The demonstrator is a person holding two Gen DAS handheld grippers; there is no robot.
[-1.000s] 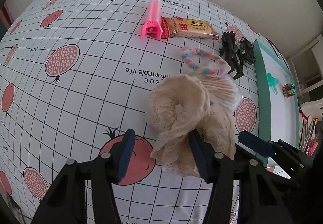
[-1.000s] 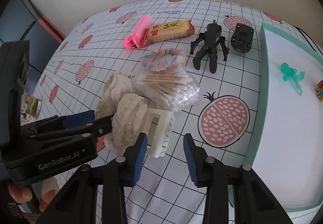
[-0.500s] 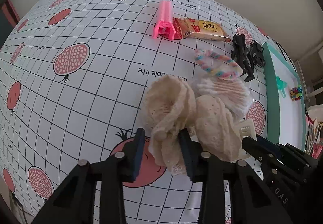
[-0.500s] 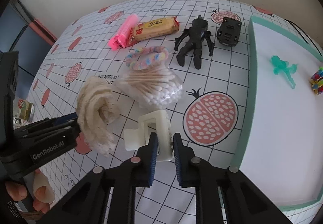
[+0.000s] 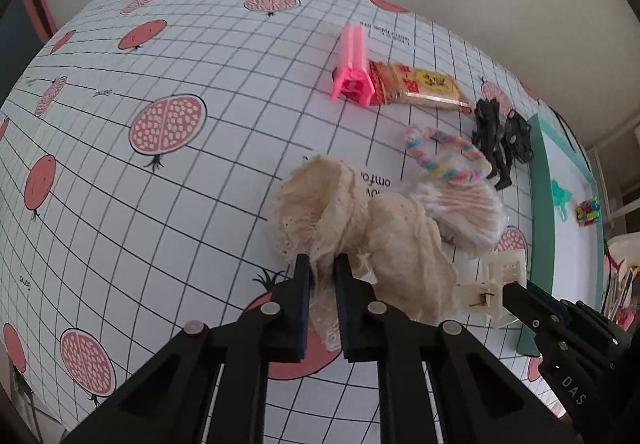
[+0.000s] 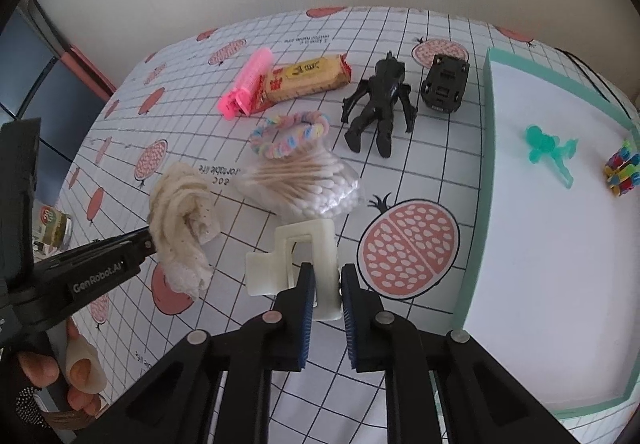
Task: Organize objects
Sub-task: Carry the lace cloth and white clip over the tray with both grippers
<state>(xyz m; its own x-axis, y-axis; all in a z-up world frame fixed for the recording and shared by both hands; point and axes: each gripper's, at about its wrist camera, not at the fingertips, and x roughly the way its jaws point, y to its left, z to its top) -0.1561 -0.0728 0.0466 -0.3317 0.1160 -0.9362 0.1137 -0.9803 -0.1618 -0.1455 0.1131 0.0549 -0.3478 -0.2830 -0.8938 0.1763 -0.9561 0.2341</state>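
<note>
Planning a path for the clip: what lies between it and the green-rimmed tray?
Nothing: in the right wrist view only bare tablecloth, with a printed pomegranate, separates the clip from the tray.

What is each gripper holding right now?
Left gripper: shut on the cream lace scrunchie.
Right gripper: shut on the cream hair claw clip.

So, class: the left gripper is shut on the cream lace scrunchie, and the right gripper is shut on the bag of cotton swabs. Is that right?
Not quite. The left gripper is shut on the cream lace scrunchie, but the right gripper is shut on the cream hair claw clip, not the bag of cotton swabs, which lies apart beyond it. The right wrist view shows this.
</note>
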